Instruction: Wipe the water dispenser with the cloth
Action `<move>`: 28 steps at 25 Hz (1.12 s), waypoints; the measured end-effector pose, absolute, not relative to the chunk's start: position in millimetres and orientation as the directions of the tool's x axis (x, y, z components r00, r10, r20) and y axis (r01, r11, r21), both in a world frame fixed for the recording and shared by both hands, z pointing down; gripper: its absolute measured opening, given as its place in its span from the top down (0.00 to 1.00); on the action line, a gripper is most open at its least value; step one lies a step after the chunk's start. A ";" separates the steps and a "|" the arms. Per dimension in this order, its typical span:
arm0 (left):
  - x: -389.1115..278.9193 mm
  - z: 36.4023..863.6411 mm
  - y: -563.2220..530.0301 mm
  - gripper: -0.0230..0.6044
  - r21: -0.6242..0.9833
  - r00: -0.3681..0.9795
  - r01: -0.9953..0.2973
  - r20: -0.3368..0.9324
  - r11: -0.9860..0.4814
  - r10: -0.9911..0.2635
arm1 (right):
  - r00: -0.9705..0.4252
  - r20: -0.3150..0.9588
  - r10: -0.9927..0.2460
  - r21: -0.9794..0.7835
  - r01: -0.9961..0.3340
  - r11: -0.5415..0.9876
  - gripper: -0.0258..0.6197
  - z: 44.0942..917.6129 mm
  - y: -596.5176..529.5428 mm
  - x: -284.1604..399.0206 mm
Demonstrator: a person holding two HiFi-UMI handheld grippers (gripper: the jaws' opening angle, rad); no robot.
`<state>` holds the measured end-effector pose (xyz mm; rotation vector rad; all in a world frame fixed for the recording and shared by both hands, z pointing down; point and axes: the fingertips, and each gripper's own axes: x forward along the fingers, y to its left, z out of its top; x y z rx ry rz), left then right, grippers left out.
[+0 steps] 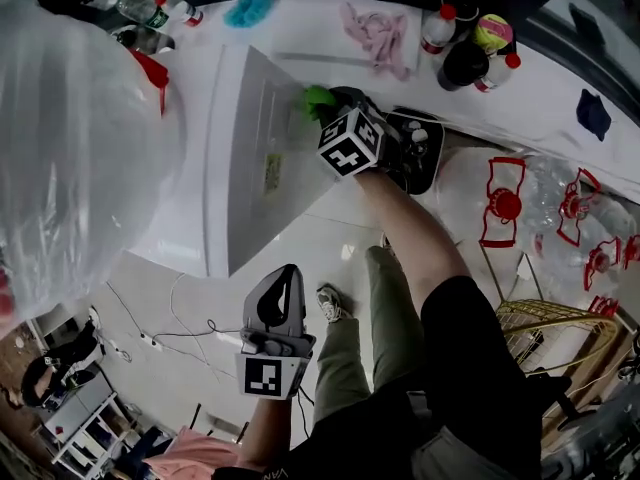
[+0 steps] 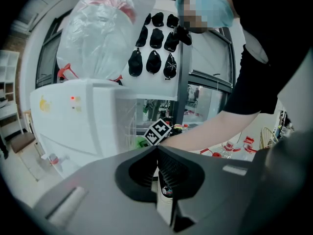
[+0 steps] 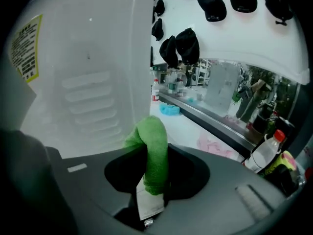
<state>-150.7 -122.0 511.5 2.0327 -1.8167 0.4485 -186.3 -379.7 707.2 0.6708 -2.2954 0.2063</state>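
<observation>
The right tongs (image 3: pixel 155 148) are clamped on the green cloth (image 3: pixel 150 131), which is held at the water dispenser's (image 1: pixel 262 118) grey side panel. The left tongs (image 2: pixel 157 150) are together and empty, well apart from it.

Nothing is coming through as a readable word or number. A yellow label (image 3: pixel 24 47) is showing on the side of the water dispenser (image 3: pixel 93 82) — its dark print is running too small to read. The right gripper (image 1: pixel 322 103) and the left gripper (image 1: pixel 288 273) are each carrying a cube with black-and-white square markers — patterns only, no letters.
</observation>
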 end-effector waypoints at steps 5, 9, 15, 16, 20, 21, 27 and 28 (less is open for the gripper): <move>-152.7 508.0 -116.3 0.96 0.066 0.125 -0.992 0.469 -0.107 -0.875 | -0.590 0.682 -0.433 0.063 -0.541 0.838 0.79 700.5 -384.2 -177.4; -151.6 504.2 -108.4 0.96 0.065 0.161 -0.987 0.456 -0.147 -0.875 | -0.602 0.657 -0.453 0.035 -0.576 0.816 0.79 690.0 -355.0 -162.7; -139.9 499.8 -93.3 0.96 0.069 0.263 -0.963 0.433 -0.259 -0.862 | -0.583 0.680 -0.444 -0.023 -0.621 0.783 0.79 705.9 -261.5 -125.1; -137.1 498.3 -89.0 0.96 0.066 0.273 -0.960 0.428 -0.272 -0.861 | -0.585 0.685 -0.434 -0.036 -0.622 0.782 0.79 708.7 -243.2 -121.6; -126.7 494.9 -68.9 0.96 0.058 0.320 -0.944 0.416 -0.326 -0.852 | -0.594 0.697 -0.402 -0.074 -0.617 0.784 0.79 717.8 -175.5 -116.5; -125.0 495.4 -63.0 0.96 0.056 0.330 -0.939 0.417 -0.339 -0.847 | -0.596 0.700 -0.394 -0.083 -0.616 0.784 0.79 720.7 -160.7 -117.4; -122.8 502.1 -33.3 0.96 0.042 0.344 -0.930 0.456 -0.366 -0.821 | -0.616 0.706 -0.349 -0.126 -0.594 0.794 0.79 730.0 -106.5 -135.7; -123.9 502.8 -32.1 0.96 0.043 0.341 -0.931 0.459 -0.364 -0.820 | -0.619 0.708 -0.340 -0.128 -0.585 0.800 0.79 731.3 -104.3 -140.3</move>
